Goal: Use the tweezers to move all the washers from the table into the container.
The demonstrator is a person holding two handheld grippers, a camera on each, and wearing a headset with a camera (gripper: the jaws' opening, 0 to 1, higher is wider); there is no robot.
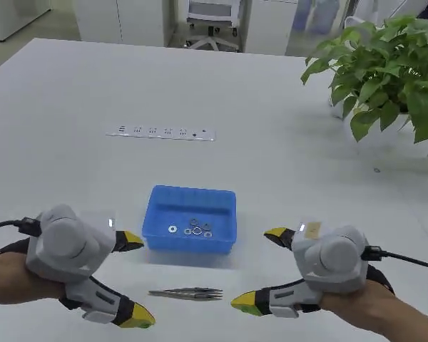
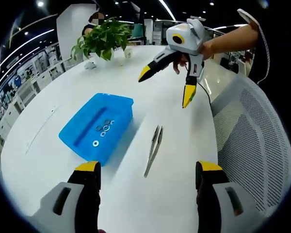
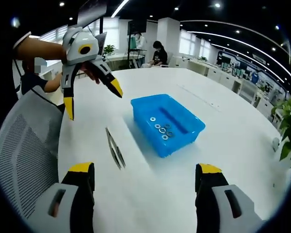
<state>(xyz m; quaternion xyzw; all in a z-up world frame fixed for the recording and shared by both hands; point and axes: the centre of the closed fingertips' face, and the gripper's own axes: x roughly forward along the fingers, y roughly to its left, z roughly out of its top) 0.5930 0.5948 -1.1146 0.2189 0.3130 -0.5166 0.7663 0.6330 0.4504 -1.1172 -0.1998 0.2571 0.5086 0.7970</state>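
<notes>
The left hand-held gripper (image 1: 135, 279) is in the lower left of the head view. Its yellow-tipped jaws are spread wide with nothing between them, and a hand (image 1: 7, 278) holds it above the white bench (image 1: 285, 164). The right hand-held gripper (image 1: 259, 268) mirrors it in the lower right, jaws likewise spread and empty, with a black cable running from its back toward the right edge. The two point inward at each other, well apart.

Between them, at bottom centre of the head view, a pair of slim metal tweezers (image 1: 187, 293) lies flat on the bench, touched by neither hand-held gripper. Just above the tweezers in the frame stands a shallow blue rectangular plastic container (image 1: 189, 244). A small cluster of silver metal washers (image 1: 192, 229) rests on its floor, toward its lower side in the frame.

In the left gripper view the tweezers lie at centre, just above the gap between that view's own jaws. The container is left of centre, and the right hand-held gripper hangs in the air at upper middle. In the right gripper view the tweezers lie left of centre and the container sits at centre with the washers inside. The left hand-held gripper is raised in the upper left, above a grey mesh chair back (image 3: 19, 145) along the left edge.

Higher in the head view, a flat white power strip (image 1: 160, 132) lies on the bench left of centre. A leafy green potted plant (image 1: 385, 71) fills the upper right corner.
</notes>
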